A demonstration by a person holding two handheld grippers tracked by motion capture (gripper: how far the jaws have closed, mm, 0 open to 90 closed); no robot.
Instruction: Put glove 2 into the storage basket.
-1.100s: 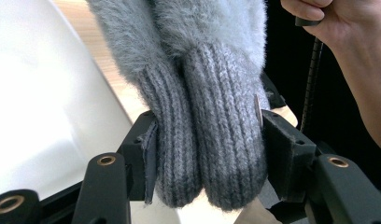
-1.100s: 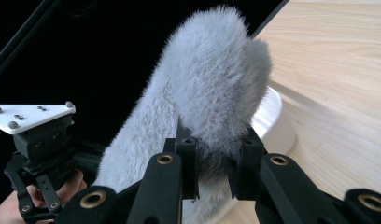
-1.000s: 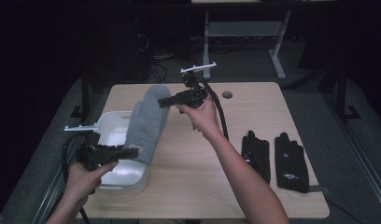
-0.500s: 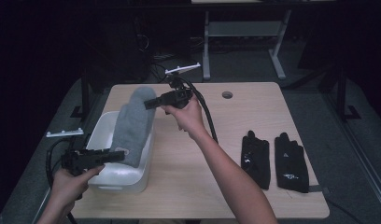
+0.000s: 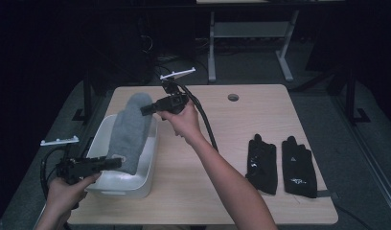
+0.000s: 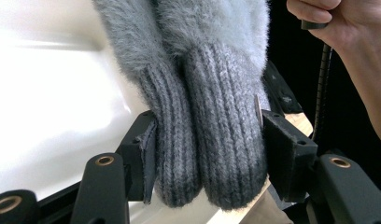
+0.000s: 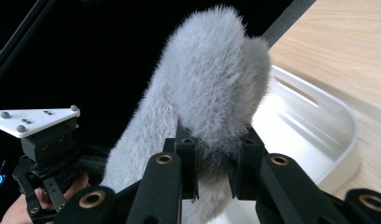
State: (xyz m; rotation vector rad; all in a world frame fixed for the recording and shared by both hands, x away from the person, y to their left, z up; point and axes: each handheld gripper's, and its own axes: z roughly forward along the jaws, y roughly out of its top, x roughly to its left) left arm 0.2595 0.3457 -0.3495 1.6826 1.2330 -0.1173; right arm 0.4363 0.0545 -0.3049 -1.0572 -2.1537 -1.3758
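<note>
Two claws, left claw (image 6: 205, 154) and right claw (image 7: 212, 168) clamping grey mittens (image 5: 129, 129), over white bin (image 5: 148, 167) (wooden table (image 5: 222, 143), dark room)

High view looks down on the table (image 5: 222, 191) — both gripper views sit close, sharing the grey mitten (image 5: 129, 129).

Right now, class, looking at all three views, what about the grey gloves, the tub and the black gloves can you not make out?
- Fluffy grey knitted gloves: high view, the pair reads as one lump.
- Their ribbed cuffs: left gripper view, lower ends hidden behind the left gripper's fingers.
- White plastic tub: floor covered by the gloves.
- Black gloves' printed marks: too small.
- Right gripper's fingers: fluff hides the pads.
</note>
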